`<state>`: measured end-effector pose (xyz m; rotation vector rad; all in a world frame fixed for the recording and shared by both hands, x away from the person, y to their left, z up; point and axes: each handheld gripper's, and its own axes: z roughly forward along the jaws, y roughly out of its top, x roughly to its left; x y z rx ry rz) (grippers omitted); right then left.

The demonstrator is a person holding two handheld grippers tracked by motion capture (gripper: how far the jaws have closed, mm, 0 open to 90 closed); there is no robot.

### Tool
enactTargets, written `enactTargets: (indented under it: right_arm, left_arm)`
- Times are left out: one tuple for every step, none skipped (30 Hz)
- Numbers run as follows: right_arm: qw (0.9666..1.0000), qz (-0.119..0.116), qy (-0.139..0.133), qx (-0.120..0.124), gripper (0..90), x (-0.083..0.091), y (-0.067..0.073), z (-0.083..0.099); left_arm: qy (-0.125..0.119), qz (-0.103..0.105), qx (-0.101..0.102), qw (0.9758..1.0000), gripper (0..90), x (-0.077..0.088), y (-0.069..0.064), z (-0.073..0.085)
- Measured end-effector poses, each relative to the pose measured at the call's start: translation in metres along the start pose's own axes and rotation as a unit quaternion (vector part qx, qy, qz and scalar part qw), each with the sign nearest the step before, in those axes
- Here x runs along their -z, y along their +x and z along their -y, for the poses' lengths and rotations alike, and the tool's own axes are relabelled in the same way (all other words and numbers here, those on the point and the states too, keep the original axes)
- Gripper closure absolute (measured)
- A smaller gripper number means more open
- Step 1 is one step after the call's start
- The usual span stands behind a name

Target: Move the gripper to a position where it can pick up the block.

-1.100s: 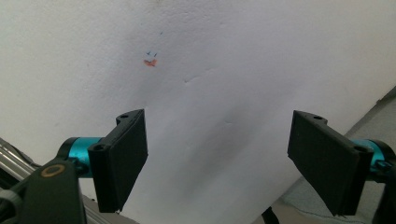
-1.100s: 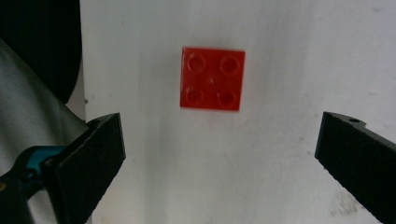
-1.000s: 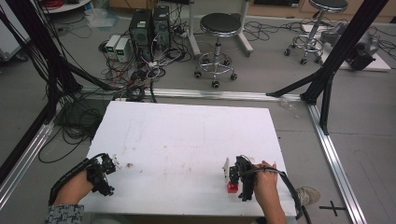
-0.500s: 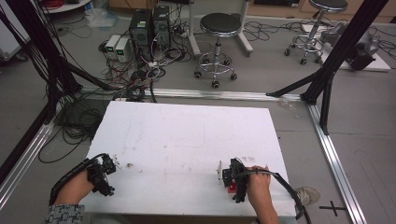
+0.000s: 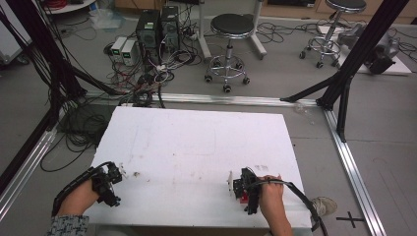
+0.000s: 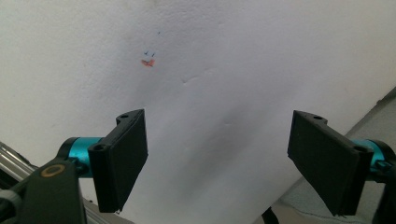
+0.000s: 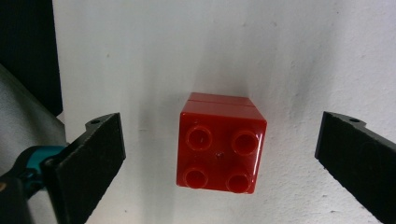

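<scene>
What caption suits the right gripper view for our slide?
Open right claw poised around a red four-stud brick standing on the white table, jaws clear of both sides.

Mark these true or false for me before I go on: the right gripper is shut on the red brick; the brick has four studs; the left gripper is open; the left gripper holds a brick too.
1. The right gripper is shut on the red brick. False: its jaws stand wide apart, clear of both sides.
2. The brick shows four studs. True.
3. The left gripper is open. True.
4. The left gripper holds a brick. False: bare white table lies between its jaws.
</scene>
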<state>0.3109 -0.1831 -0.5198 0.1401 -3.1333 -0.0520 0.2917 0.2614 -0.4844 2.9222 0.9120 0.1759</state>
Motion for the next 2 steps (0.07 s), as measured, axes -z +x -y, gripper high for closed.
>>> enactTargets:
  right_arm:
    - [1.0000, -0.002, 0.003, -0.005, 0.8, 0.0002, 0.0007, 0.0001]
    - [1.0000, -0.002, 0.003, -0.005, 0.8, 0.0002, 0.0007, 0.0001]
  left_arm:
    - [-0.001, 0.000, 0.000, 1.0000, 20.4, -0.0001, 0.0000, 0.0000]
    - [-0.001, 0.000, 0.000, 1.0000, 20.4, -0.0001, 0.0000, 0.0000]
